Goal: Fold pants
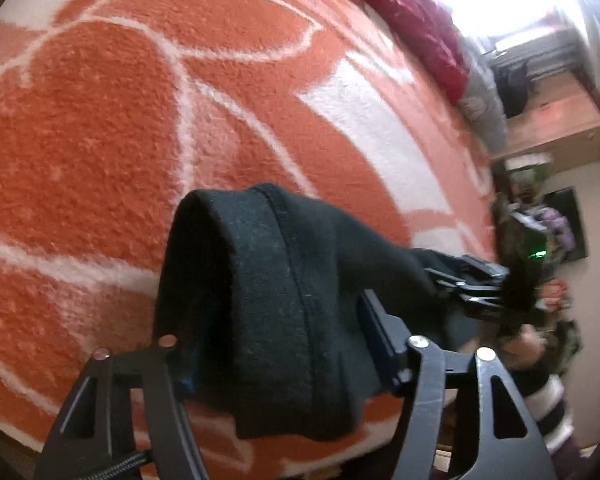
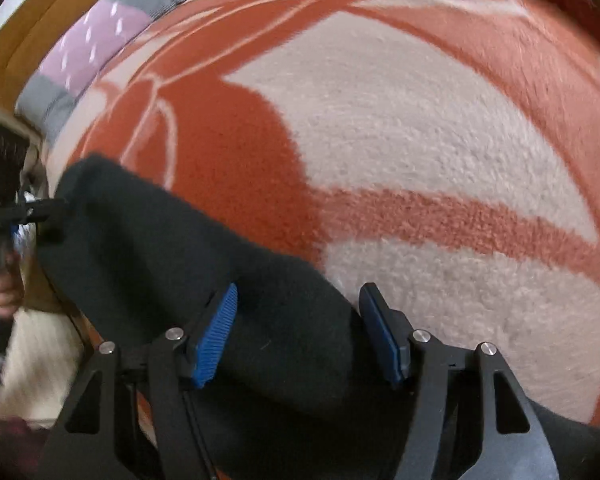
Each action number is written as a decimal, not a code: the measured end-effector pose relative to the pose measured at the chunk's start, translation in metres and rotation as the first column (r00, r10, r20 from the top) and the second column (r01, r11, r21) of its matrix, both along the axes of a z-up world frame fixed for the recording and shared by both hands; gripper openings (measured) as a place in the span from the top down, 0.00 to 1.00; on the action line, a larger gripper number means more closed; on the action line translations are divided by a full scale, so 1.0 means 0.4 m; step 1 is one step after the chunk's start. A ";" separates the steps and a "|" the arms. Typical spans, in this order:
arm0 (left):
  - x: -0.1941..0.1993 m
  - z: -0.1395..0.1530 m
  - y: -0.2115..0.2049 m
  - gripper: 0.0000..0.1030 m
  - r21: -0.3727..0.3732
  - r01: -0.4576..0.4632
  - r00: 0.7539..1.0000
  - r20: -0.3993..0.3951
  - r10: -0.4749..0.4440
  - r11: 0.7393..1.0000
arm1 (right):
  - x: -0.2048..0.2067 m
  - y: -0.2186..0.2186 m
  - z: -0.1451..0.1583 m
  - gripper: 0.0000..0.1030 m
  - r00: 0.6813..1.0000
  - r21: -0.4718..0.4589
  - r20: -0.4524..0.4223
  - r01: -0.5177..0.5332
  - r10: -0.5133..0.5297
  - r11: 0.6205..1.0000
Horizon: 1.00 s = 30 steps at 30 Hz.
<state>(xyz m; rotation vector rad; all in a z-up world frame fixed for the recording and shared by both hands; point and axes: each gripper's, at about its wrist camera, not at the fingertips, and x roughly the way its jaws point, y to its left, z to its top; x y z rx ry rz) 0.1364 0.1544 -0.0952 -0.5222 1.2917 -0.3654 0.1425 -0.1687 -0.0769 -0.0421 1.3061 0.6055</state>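
The black pants [image 1: 260,260] lie on an orange and white fleece blanket [image 1: 100,120]. In the left wrist view a thick roll of the fabric fills my left gripper [image 1: 276,320], which is shut on it; the cloth hides the left finger. The same view shows my right gripper [image 1: 459,280] at the far end of the cloth. In the right wrist view the pants [image 2: 140,240] run between the blue pads of my right gripper [image 2: 300,300]. Its jaws stand apart, and the left pad's ribbed face is bare. At the far left my left gripper [image 2: 40,210] pinches the pants' edge.
The blanket [image 2: 419,140] covers a bed. Dark red bedding [image 1: 411,12] lies along its far side, and a grey and lilac quilt [image 2: 92,48] sits against a wooden frame [image 2: 40,12]. A wooden cabinet [image 1: 551,120] stands beyond. A person's hand [image 2: 4,296] and striped sleeve [image 1: 551,408] show.
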 end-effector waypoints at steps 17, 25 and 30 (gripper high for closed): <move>-0.060 0.060 0.080 0.68 -0.029 -0.113 0.994 0.000 0.113 0.993 | -0.012 -0.013 0.056 0.89 0.972 -0.073 0.173 0.172 -0.158 0.982; -0.210 0.150 0.095 0.25 -0.162 -0.136 0.986 0.074 0.150 0.977 | -0.194 -0.152 0.104 0.34 0.925 0.230 0.012 0.366 -0.379 0.902; -0.166 0.066 0.024 0.26 -0.162 -0.168 0.986 -0.027 0.166 0.972 | -0.278 -0.206 0.055 0.34 0.882 0.333 -0.129 0.469 -0.453 0.818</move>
